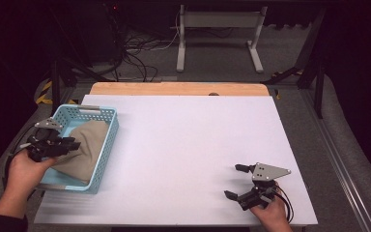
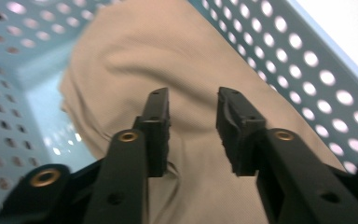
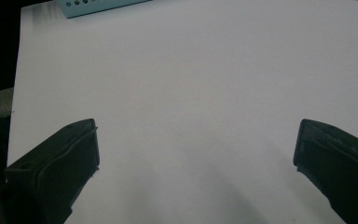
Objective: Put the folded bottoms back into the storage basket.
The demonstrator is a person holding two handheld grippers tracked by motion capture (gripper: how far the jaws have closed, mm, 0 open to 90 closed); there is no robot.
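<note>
At the lower left of the high view, the left gripper (image 1: 70, 145) is reaching over the near rim of the light-blue perforated plastic basket (image 1: 107, 137), its black jaws pointing at the beige folded cloth (image 1: 84, 147) lying inside. The cloth is filling most of the basket and humping up toward the right-hand wall.

In the left gripper view, the left gripper (image 2: 193, 123) is showing its jaws a moderate gap apart, with cloth (image 2: 168, 56) bulging up between and behind them. The pads are sitting at the fabric surface; whether they are actually pinching a fold cannot be told, since no gathered ridge is showing clamped between them. Basket wall (image 2: 307, 60) is running along the upper right of that frame.

At the lower right of the high view, the right gripper (image 1: 236, 181) is resting in the person's hand on the white table sheet (image 1: 188, 145), jaws spread wide, nothing between them. The right gripper view is confirming this: right gripper (image 3: 196, 149) wide open over bare sheet, a corner of the basket (image 3: 98, 7) at the upper left.

Judgement on progress: the cloth is sitting in the basket. Either a grasp is being set up or a release is just finishing. A firm hold is not yet evident.
</note>
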